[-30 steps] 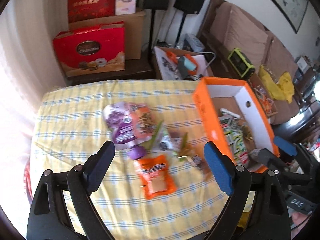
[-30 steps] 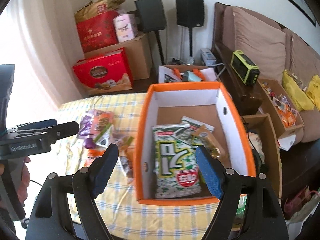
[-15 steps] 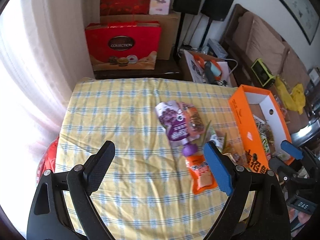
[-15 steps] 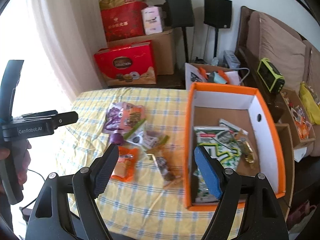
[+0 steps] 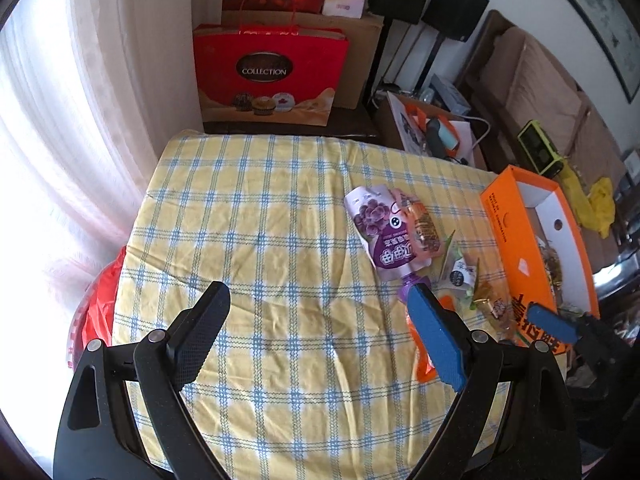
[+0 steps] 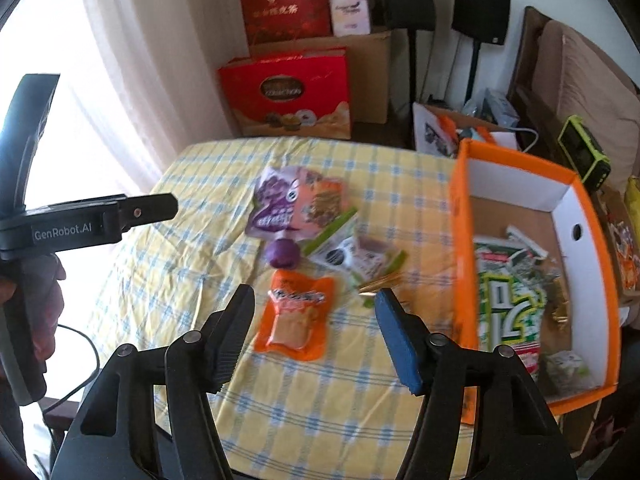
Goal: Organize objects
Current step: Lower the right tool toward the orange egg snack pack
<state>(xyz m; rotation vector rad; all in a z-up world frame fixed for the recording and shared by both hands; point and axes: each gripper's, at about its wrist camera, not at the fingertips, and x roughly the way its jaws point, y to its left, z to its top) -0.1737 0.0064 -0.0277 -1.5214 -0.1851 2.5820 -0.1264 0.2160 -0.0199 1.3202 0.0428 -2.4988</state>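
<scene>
Inside orange box [image 6: 460,216]: green packet [image 6: 508,300].

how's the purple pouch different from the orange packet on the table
The purple pouch has a round screw cap at its near end; the orange packet is flat and sealed, without a spout. The purple pouch overlaps another snack; the orange packet lies alone, nearest the open right gripper. Both lie flat on the checked cloth.

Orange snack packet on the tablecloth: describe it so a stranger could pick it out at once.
Start at the big orange box on the yellow checked tablecloth. Left of it lies a loose cluster of snacks. The orange snack packet is the nearest one, flat, just below the purple cap, and the only fully orange wrapper.
</scene>
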